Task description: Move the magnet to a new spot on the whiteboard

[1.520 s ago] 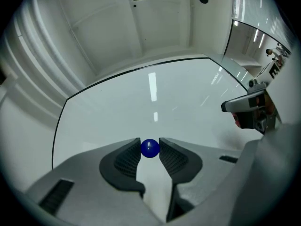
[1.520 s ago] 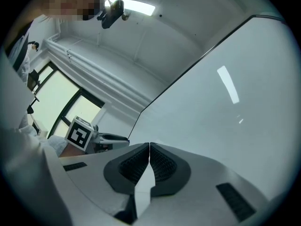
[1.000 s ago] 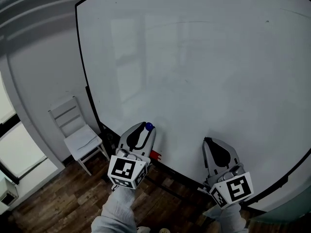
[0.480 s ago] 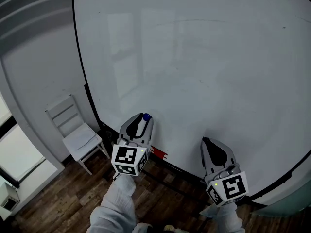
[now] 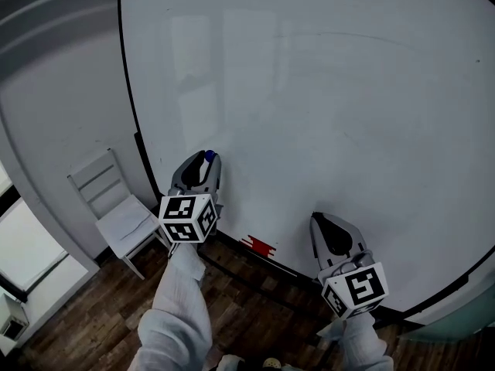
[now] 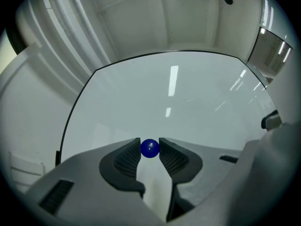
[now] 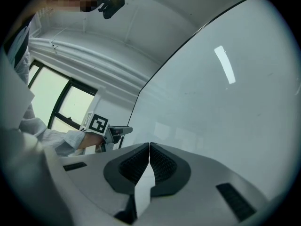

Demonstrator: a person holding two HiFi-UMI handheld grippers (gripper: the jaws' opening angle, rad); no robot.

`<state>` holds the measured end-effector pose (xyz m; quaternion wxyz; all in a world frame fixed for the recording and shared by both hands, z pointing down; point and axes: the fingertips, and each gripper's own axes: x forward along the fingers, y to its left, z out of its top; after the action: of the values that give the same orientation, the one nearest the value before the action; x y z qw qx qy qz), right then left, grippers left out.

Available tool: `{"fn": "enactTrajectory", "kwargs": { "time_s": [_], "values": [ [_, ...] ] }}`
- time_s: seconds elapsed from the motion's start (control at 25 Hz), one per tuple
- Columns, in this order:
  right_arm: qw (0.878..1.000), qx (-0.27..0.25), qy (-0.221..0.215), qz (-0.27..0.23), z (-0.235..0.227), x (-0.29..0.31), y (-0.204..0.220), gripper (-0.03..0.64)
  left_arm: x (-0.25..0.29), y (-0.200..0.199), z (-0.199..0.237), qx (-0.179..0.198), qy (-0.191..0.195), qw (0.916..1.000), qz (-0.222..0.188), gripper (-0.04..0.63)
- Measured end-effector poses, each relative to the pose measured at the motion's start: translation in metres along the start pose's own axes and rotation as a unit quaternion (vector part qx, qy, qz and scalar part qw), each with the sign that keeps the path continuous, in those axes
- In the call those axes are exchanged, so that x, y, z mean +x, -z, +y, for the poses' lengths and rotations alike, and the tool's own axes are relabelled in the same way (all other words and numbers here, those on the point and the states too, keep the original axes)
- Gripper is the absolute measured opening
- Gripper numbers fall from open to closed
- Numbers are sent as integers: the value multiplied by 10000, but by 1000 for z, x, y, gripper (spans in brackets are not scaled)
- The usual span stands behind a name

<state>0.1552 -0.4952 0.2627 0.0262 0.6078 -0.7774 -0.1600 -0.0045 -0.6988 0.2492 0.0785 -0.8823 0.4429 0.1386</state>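
Note:
A small round blue magnet (image 6: 150,148) sits between the pads of my left gripper (image 6: 150,150), which is shut on it. In the head view the blue magnet (image 5: 209,156) shows at the tip of the left gripper (image 5: 203,163), close to the lower left part of the whiteboard (image 5: 325,107). Whether the magnet touches the board I cannot tell. My right gripper (image 5: 334,230) hangs near the board's lower edge, to the right. Its jaws meet with nothing between them in the right gripper view (image 7: 149,150).
A red item (image 5: 258,245) lies on the ledge along the whiteboard's bottom edge, between the grippers. A white chair (image 5: 116,207) stands on the wooden floor to the left. A window (image 5: 19,246) is at the far left.
My left gripper has moved up and to the left along the board with the magnet held in it. The right gripper has drifted slightly left and up.

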Motion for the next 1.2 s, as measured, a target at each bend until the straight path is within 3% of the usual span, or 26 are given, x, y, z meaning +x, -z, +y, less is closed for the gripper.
{"fn": "enactTrajectory", "kwargs": {
  "time_s": [0.24,0.44,0.64,0.8,1.2],
  "values": [
    [9999,-25,-139,50,15,34,0,28,23,-12,42,-230,-210,9994,-164,124],
    [9996,-67,-274,78,31,43,0,28,38,-26,48,-71,-234,9995,-210,124],
    [9991,-107,-387,140,44,70,4,28,55,-32,70,-137,-284,9990,-306,124],
    [9990,-121,-393,166,45,73,6,28,61,-39,71,-323,-250,9982,-448,124],
    [9988,-154,-384,278,41,71,12,28,67,-35,67,-305,-215,9983,-440,124]
  ]
}}
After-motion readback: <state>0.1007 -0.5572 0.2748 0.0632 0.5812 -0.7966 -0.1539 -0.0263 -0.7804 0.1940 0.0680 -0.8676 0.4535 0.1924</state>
